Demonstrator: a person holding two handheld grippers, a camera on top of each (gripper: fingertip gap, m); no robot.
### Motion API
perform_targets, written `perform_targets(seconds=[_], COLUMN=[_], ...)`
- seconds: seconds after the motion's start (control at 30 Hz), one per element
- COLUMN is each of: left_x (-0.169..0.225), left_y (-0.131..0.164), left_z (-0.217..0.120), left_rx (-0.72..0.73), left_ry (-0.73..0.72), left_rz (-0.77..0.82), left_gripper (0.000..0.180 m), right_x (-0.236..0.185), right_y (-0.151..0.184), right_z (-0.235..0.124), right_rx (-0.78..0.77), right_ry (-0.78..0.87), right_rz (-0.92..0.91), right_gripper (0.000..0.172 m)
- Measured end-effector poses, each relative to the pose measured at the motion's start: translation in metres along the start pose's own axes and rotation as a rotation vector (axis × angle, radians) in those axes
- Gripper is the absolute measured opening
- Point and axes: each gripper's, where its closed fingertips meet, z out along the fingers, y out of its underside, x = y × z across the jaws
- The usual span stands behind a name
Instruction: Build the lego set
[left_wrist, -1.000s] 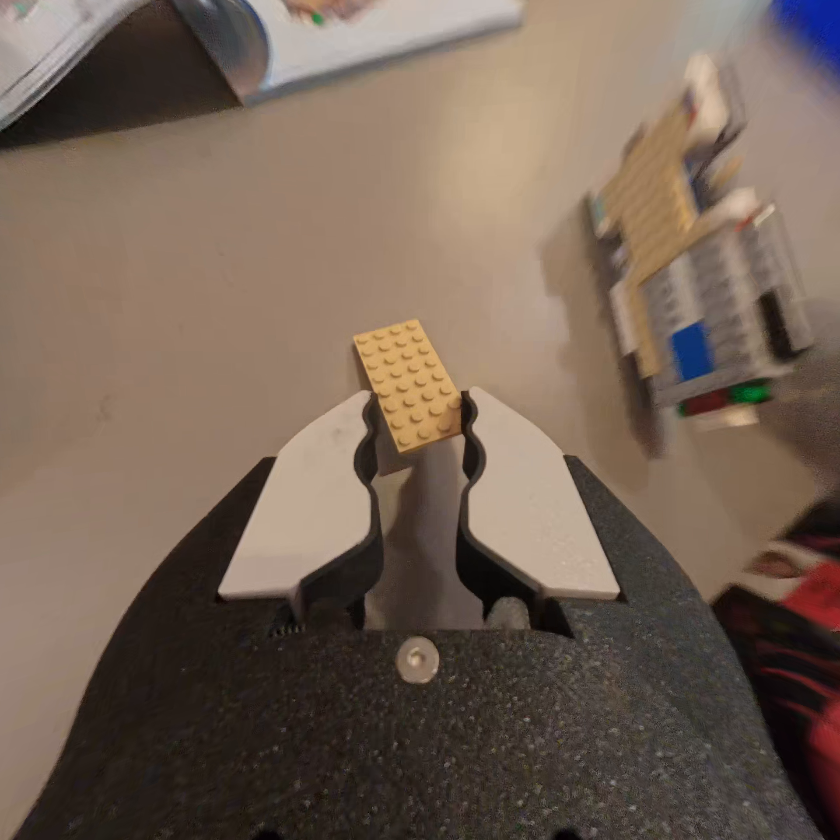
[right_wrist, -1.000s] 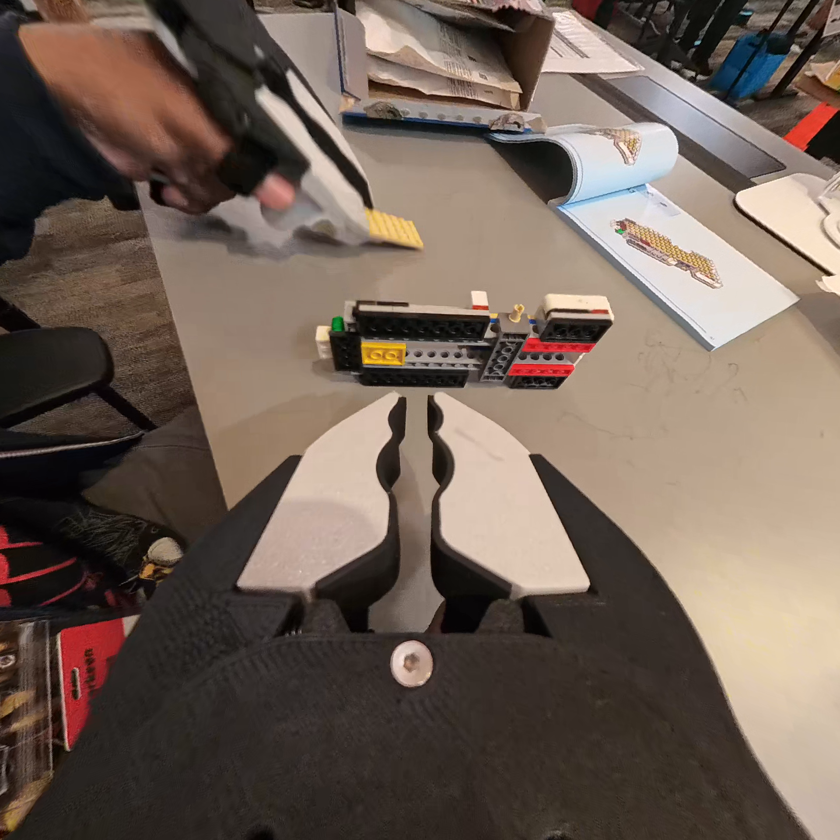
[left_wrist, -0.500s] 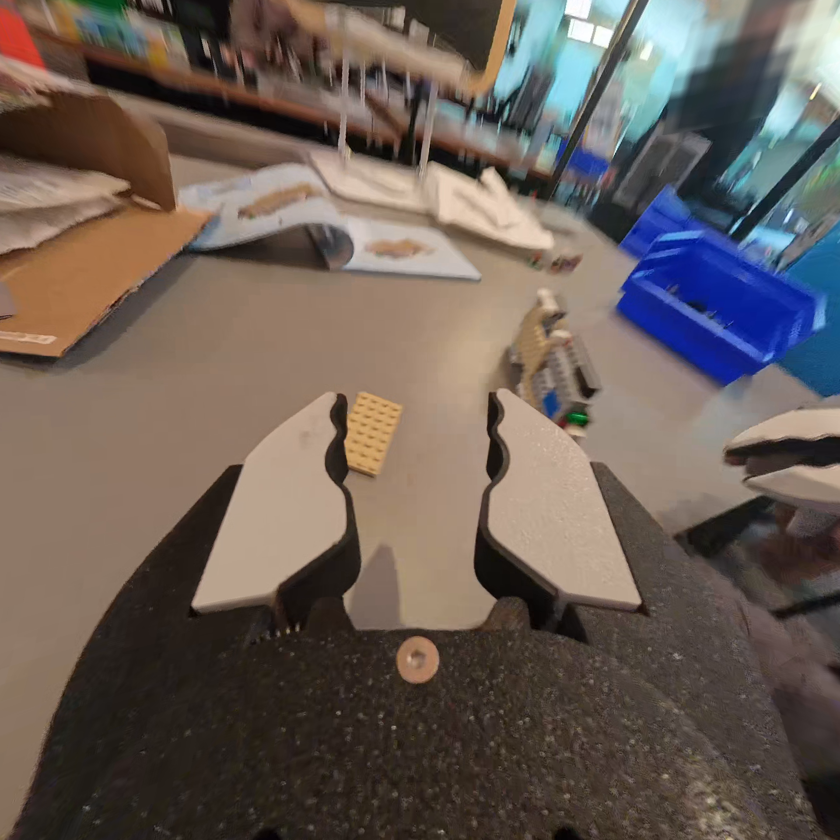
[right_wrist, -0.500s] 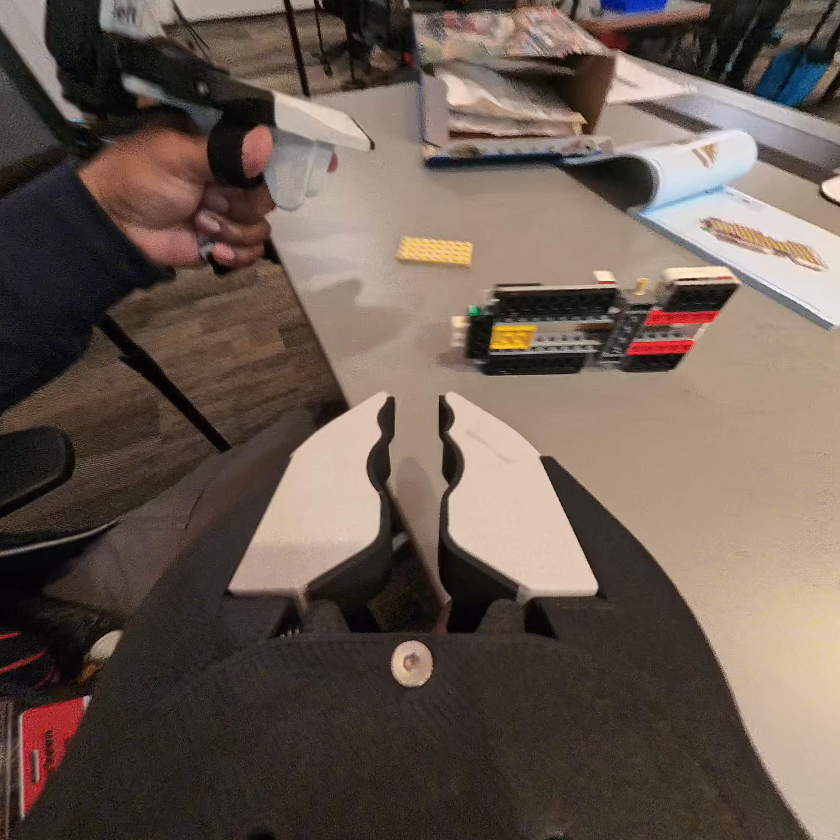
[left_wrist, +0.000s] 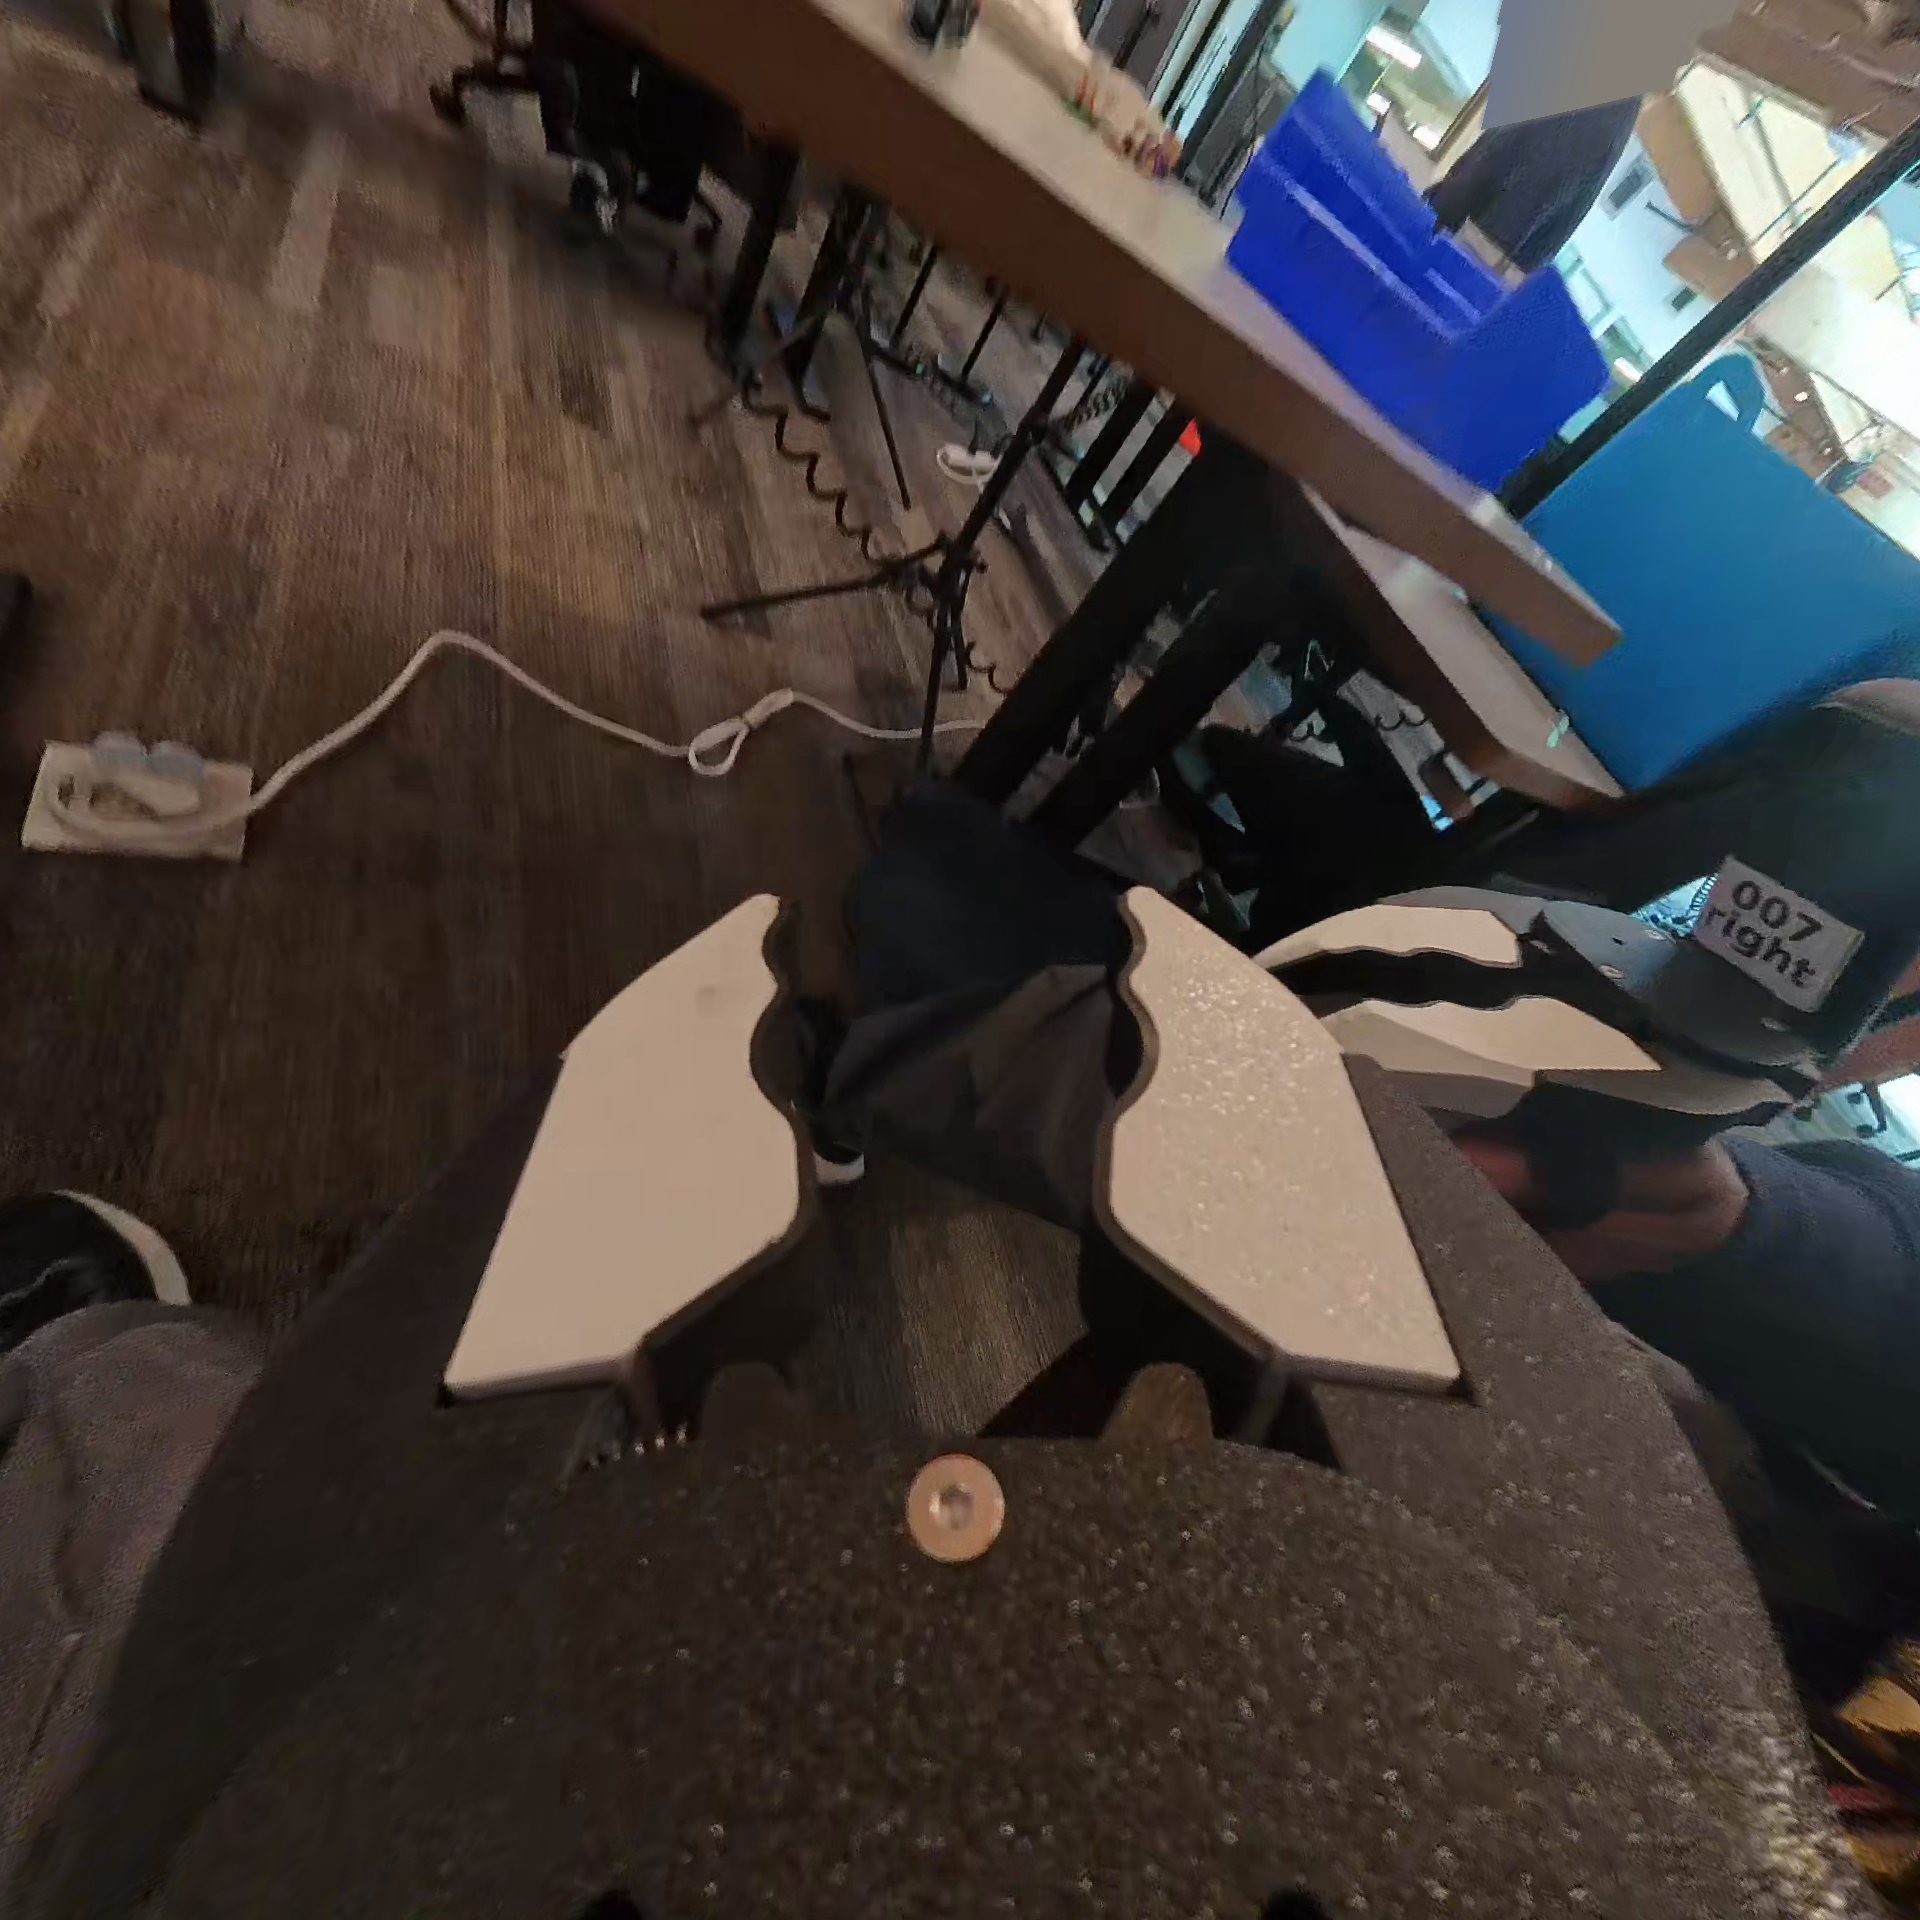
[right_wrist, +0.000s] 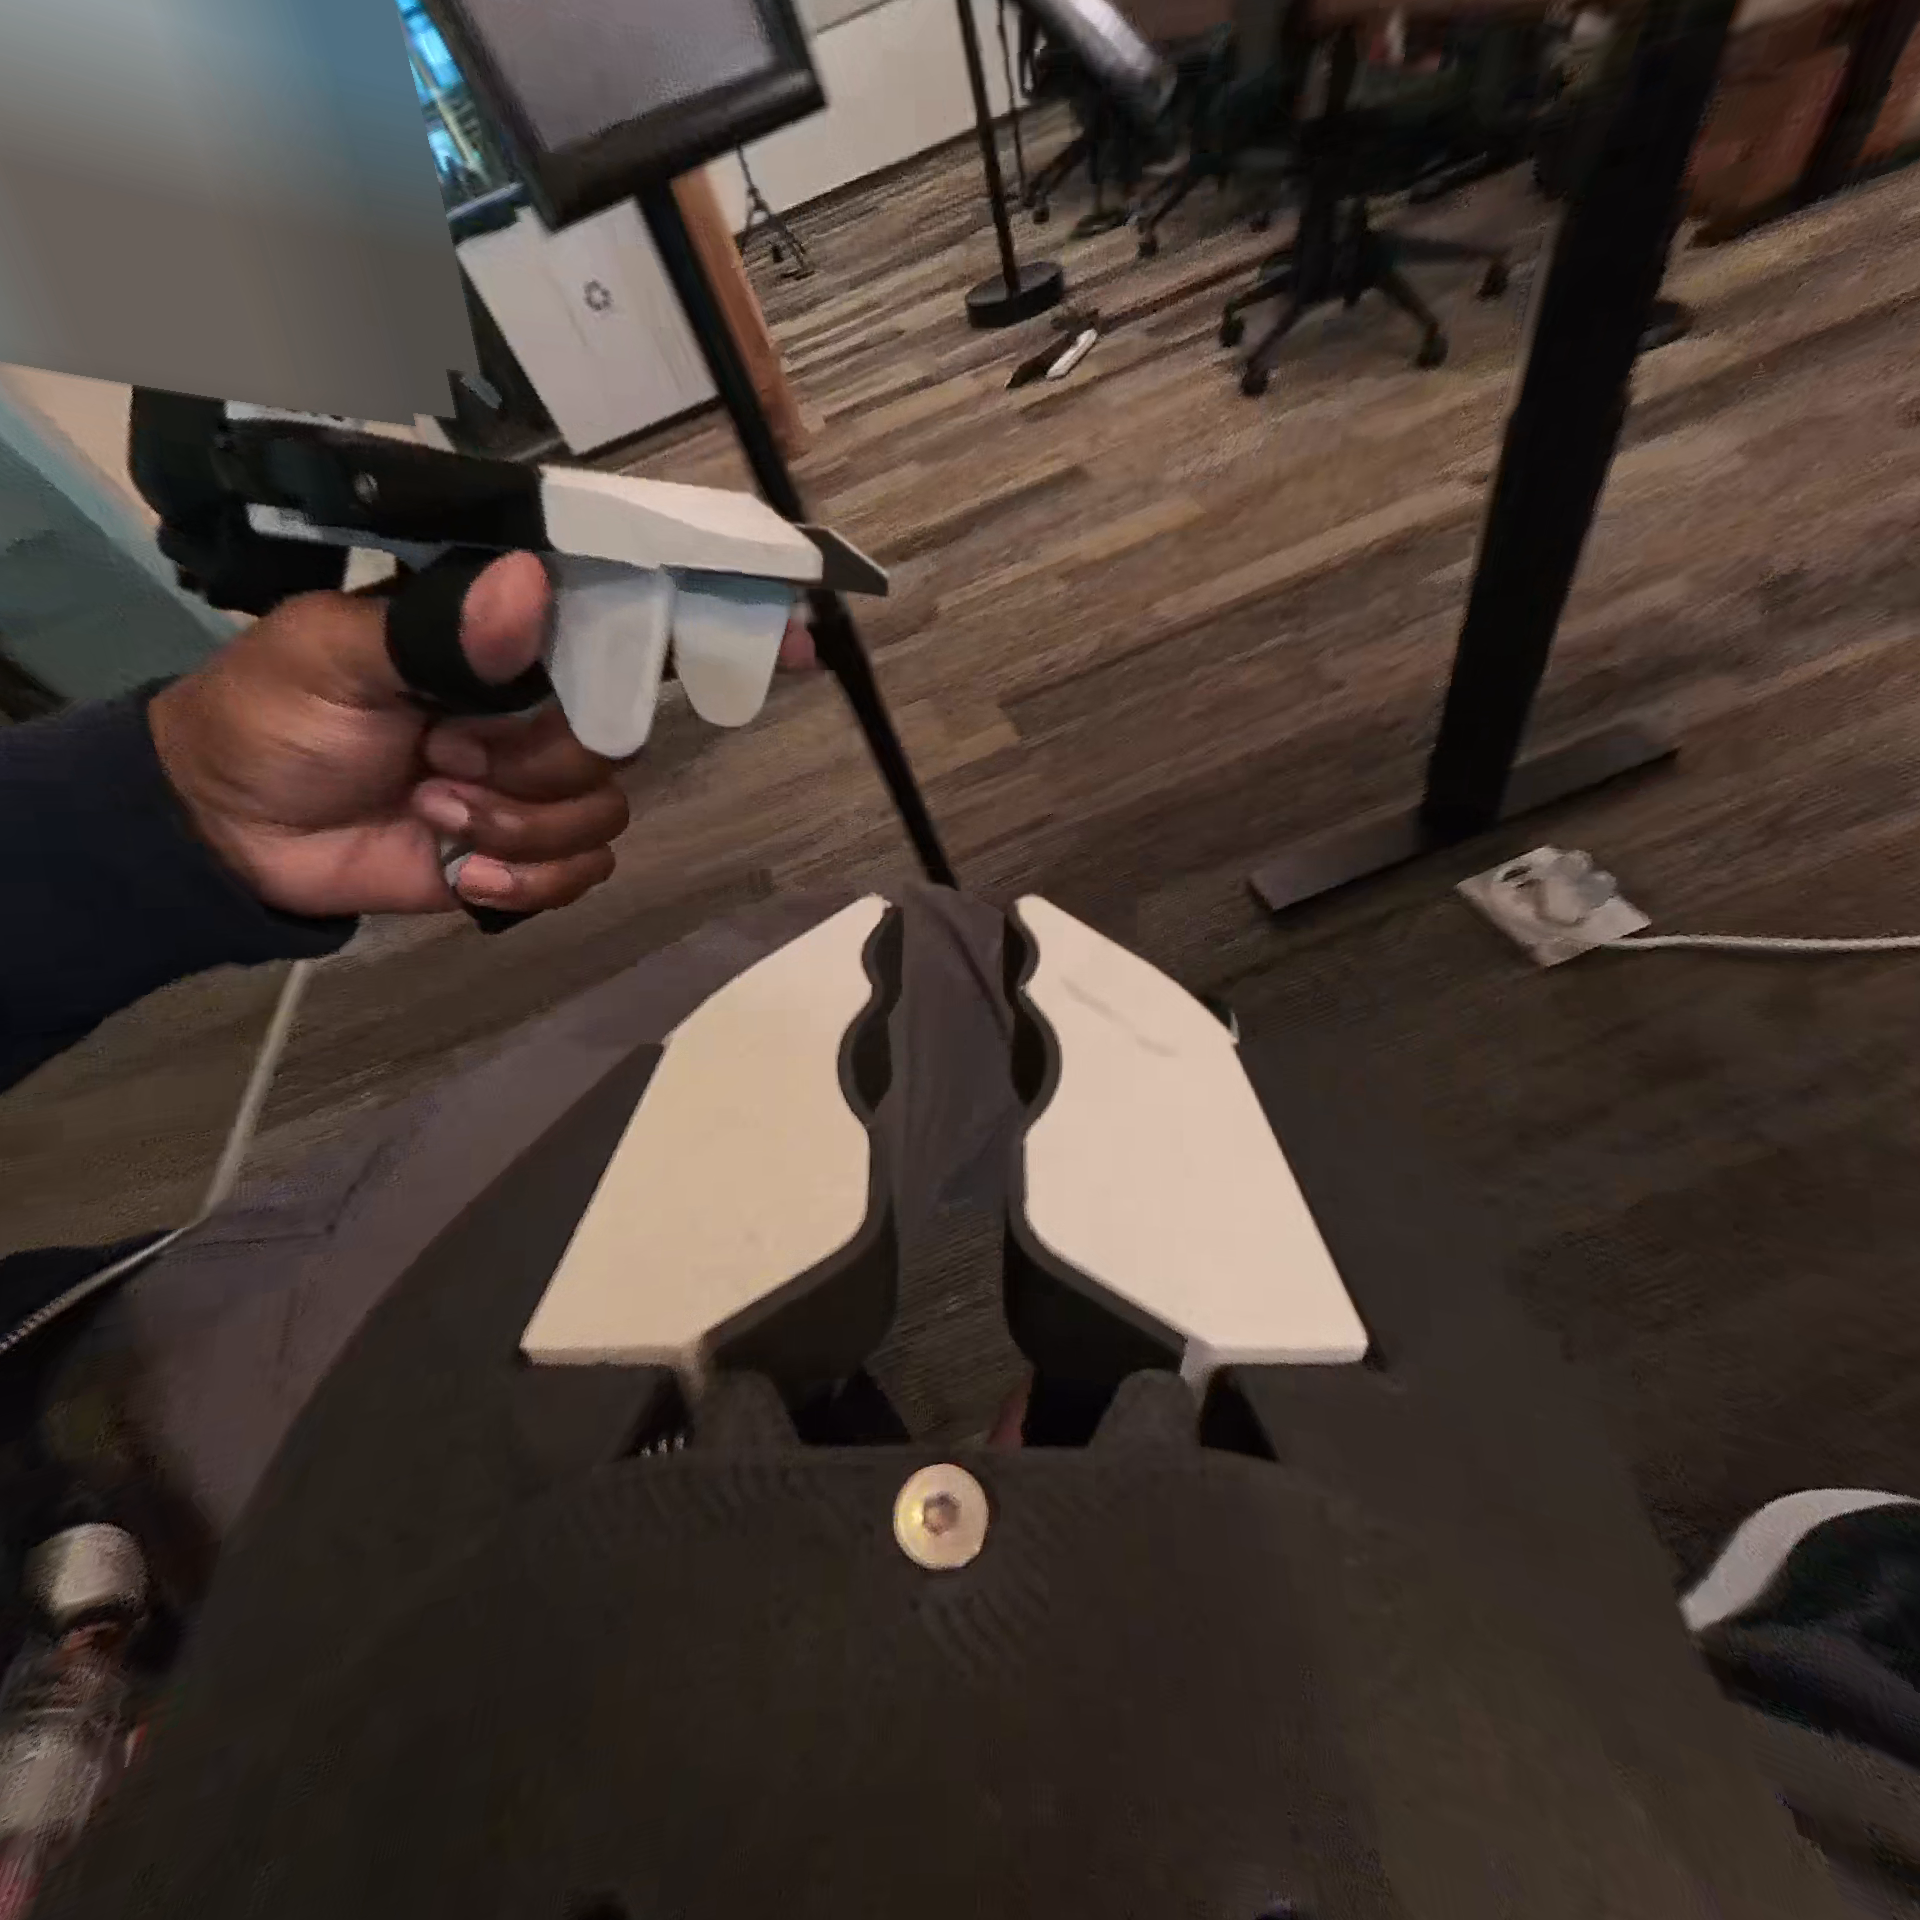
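While both grippers hang over the floor (left_wrist: 312, 468), left gripper (left_wrist: 951, 914) gapes wide, right gripper (right_wrist: 951, 909) narrow, both empty; best kept steady.

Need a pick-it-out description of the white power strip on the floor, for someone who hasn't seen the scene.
Start at the wood-look floor in the right wrist view and find the black table leg with its flat foot. Just right of that foot lies the white power strip, white cord trailing right. It is the only flat white block there.
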Motion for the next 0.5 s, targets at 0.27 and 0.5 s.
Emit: perform_targets(seconds=[0.27,0.5], left_x=[-0.005,-0.032], left_y=[0.080,0.113], left_z=[-0.096,-0.119], left_rx=[0.004,-0.021], left_ry=[-0.098,-0.140], left_rz=[-0.117,-0.239], left_gripper=[0.056,0.056], right_x=[-0.074,-0.083], right_y=[0.061,0.104], right_z=[0.031,0.053], right_rx=[-0.067,-0.166], right_ry=[-0.086,-0.085], right_rz=[0.079,0.125], right_gripper=[0.020,0.021])
